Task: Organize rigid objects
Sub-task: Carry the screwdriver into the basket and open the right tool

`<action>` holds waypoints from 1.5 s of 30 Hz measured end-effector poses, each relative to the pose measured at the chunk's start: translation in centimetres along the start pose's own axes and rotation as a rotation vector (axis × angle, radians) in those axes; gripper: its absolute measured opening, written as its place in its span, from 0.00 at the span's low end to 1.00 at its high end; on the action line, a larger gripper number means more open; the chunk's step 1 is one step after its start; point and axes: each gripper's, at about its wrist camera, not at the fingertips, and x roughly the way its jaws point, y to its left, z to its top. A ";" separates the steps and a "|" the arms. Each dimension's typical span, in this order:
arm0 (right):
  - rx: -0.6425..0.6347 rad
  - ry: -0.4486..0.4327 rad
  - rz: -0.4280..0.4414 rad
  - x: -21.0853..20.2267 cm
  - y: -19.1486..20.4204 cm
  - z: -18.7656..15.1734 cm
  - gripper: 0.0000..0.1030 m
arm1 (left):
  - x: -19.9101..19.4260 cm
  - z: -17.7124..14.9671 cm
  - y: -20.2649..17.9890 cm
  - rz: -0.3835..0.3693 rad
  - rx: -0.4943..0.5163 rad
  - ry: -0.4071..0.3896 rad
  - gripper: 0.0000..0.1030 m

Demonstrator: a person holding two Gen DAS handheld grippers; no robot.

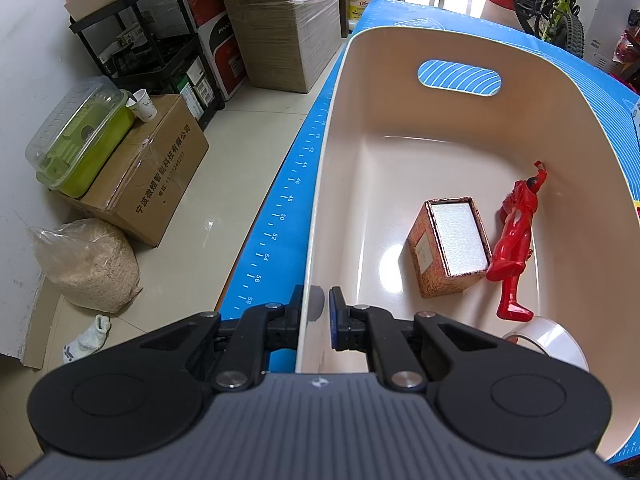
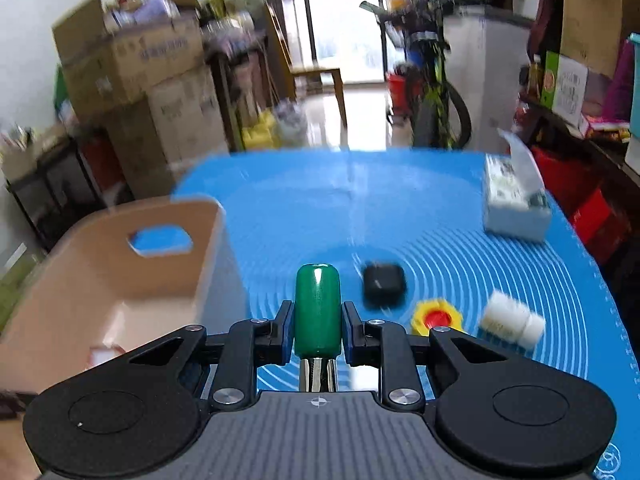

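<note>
L gripper (image 1: 316,312) clamps the near rim of a cream plastic bin (image 1: 460,40) on a blue silicone mat (image 1: 280,208). Inside: a patterned brown box (image 1: 448,248), a red plastic figurine (image 1: 516,240), and a clear tape roll (image 1: 552,340) at the near wall. R gripper (image 2: 318,320), pads tight on a green-handled tool w/ metal shaft (image 2: 318,308), hangs above the mat; a black case (image 2: 384,284), a yellow-red gear toy (image 2: 436,316) and a white bottle (image 2: 512,322) lie beyond.

Right gripper (image 2: 318,320) clamped on green-handled metal tool (image 2: 317,312); beige plastic bin (image 2: 120,276) left; black case (image 2: 383,284), yellow-red disc (image 2: 436,316), white bottle (image 2: 512,322) on blue mat (image 2: 360,208).
</note>
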 end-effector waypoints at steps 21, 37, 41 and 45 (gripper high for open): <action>-0.251 0.078 0.200 0.8 10.1 -1.5 0.32 | 0.1 0.1 -0.2 0.000 0.001 -0.001 0.12; -0.292 0.175 0.215 1.5 11.2 -2.7 0.40 | 0.2 0.2 -0.4 -0.007 0.008 -0.004 0.12; -0.270 0.145 0.222 0.7 10.7 -2.1 0.53 | 0.3 0.2 -0.6 -0.001 0.006 -0.001 0.12; -0.213 0.103 0.209 -0.3 9.0 -0.7 0.61 | 0.3 0.2 -0.5 0.001 0.001 0.002 0.12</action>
